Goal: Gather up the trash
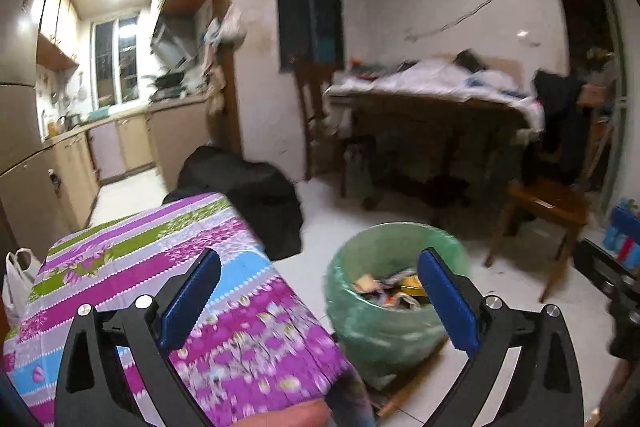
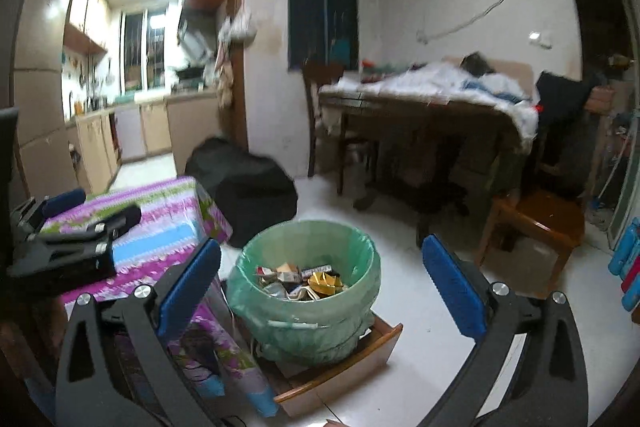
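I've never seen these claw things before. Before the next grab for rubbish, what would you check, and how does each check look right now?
1. Left claw open and empty: ok, nothing between its blue pads.
2. Right claw open and empty: ok.
3. Bin upright with green liner in place: ok.
4. Room left in the bin: ok, the wrappers sit below the rim.
5. Next piece of rubbish located: cannot tell, none shows on the flowered tablecloth or the floor nearby.
6. Claws apart from each other: ok, the left claw is over the table, away from the right one.
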{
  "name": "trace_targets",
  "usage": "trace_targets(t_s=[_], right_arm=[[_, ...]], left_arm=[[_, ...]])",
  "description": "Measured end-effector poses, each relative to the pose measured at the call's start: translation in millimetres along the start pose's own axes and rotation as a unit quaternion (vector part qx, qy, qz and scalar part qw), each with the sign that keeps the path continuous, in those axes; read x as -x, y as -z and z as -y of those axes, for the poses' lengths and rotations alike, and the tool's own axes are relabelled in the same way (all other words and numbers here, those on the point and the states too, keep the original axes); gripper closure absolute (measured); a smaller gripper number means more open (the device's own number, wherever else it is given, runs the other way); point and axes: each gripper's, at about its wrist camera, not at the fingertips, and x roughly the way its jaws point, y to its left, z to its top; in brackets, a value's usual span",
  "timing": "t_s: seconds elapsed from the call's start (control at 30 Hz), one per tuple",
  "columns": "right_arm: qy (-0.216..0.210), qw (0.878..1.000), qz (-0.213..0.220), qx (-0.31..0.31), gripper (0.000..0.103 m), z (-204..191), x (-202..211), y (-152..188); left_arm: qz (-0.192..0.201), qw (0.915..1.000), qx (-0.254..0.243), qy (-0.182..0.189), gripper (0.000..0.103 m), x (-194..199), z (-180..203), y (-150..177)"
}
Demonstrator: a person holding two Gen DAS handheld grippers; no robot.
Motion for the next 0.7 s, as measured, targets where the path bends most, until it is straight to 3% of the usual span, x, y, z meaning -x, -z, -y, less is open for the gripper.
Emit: trace_targets(t_s=[0.2, 0.47, 0.7], right_arm=[[0.03, 0.998, 0.051, -0.014, 0.005, -3.2, 59.6, 29.6], [0.04, 0.998, 0.053, -0.008, 0.005, -9.0, 96.2, 54.0], [0.036, 0.997, 0.071, -0.016, 0.005, -4.1, 127.4, 57.5]], left_arm=[[0.017, 0.9988, -0.024, 0.041, 0.005, 77.1, 23.4, 34.3], [0.023, 0.9996, -0.001, 0.019, 0.005, 137.4, 16.3, 69.7], [0.032, 0.9994, 0.009, 0.009, 0.005, 170.6, 6.7, 77.7]])
